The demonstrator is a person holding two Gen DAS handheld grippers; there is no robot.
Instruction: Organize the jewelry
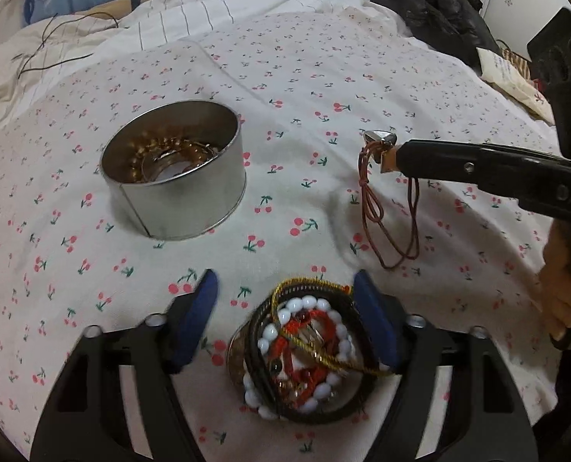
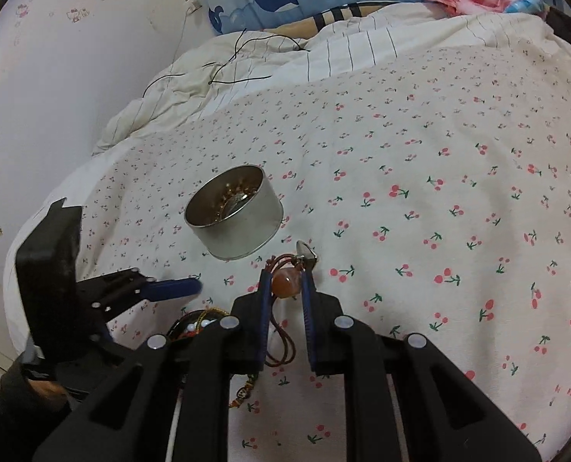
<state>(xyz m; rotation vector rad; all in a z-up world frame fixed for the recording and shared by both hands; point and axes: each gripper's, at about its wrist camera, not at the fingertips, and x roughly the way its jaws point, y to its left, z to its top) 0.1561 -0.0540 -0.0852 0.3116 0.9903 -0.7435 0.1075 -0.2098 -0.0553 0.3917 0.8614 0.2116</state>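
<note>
A round metal tin (image 1: 175, 169) stands on the cherry-print bedsheet with gold bead jewelry inside; it also shows in the right wrist view (image 2: 233, 213). My left gripper (image 1: 285, 300) is open above a heap of jewelry (image 1: 304, 354): white beads, red cord, black bands, gold chain. My right gripper (image 2: 288, 277) is shut on a brown cord necklace (image 1: 377, 208) with an orange stone pendant (image 2: 283, 283) and a silver piece (image 2: 306, 252). The cord hangs down above the sheet, right of the tin.
The cherry-print sheet (image 2: 439, 192) covers the bed. A black jacket (image 1: 435, 11) and a small printed pouch (image 1: 512, 77) lie at the far right. A thin black cable (image 2: 227, 61) lies on the striped quilt by the wall.
</note>
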